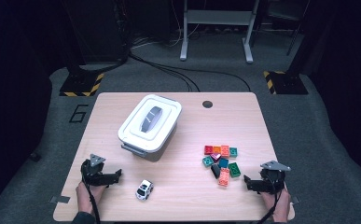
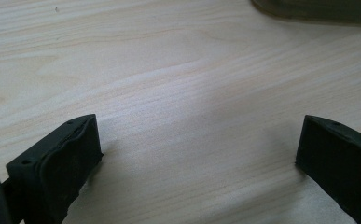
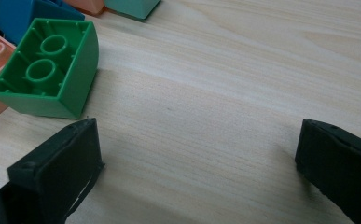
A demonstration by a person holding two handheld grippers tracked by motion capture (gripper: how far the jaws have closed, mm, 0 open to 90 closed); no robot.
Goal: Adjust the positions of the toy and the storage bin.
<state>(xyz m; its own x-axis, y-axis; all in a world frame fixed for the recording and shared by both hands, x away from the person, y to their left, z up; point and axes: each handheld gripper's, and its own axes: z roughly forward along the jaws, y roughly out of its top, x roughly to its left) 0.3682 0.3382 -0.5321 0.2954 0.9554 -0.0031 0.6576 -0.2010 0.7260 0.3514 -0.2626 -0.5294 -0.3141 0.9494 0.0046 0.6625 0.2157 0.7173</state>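
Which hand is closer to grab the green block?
The right gripper. The green block lies just beside its open jaws, with the other blocks. The left gripper is across the table, nearer the toy car.

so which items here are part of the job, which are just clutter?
Likely in play:
- toy bricks, nearest the right tongs, which are open and empty
- green brick, just ahead of them
- left tongs, open

Probably lying about:
- white lidded box
- toy car

Both black grippers, left gripper (image 1: pixel 104 177) and right gripper (image 1: pixel 257 183), carry grey three-cornered plates, blocky jaws, seemingly trailing dark cables.
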